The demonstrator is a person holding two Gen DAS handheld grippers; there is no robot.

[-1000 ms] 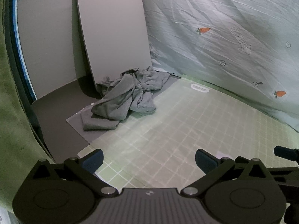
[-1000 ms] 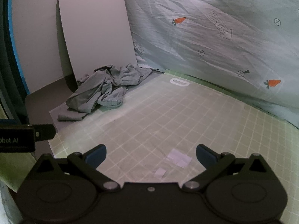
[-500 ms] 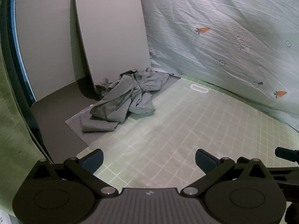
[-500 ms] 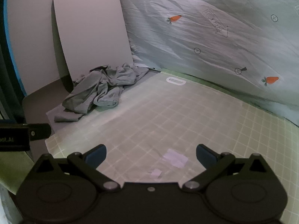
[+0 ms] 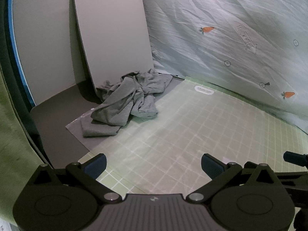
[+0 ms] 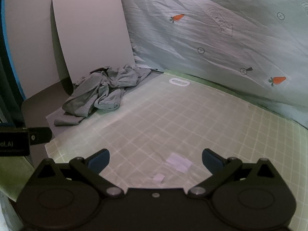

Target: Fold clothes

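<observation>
Grid mat (image 5: 192, 127) | crumpled grey garment (image 5: 130, 100) lengthwise near-left to far-right | both hand-held grippers gaping, empty

Dim light; carrot-print sheet (image 5: 231, 38) hangs behind a grid mat (image 5: 192, 134); pale board (image 5: 111, 34), perhaps leaning.

A crumpled grey jersey garment (image 5: 130, 98) (image 6: 100, 92) lies unfolded in a loose heap; one flat end trails out toward the near side. It rests at the far left corner of the work surface.

Soft, matt grey cloth garment (image 5: 127, 100) crumpled on a smooth, faintly glossy gridded mat (image 5: 202, 134).
</observation>
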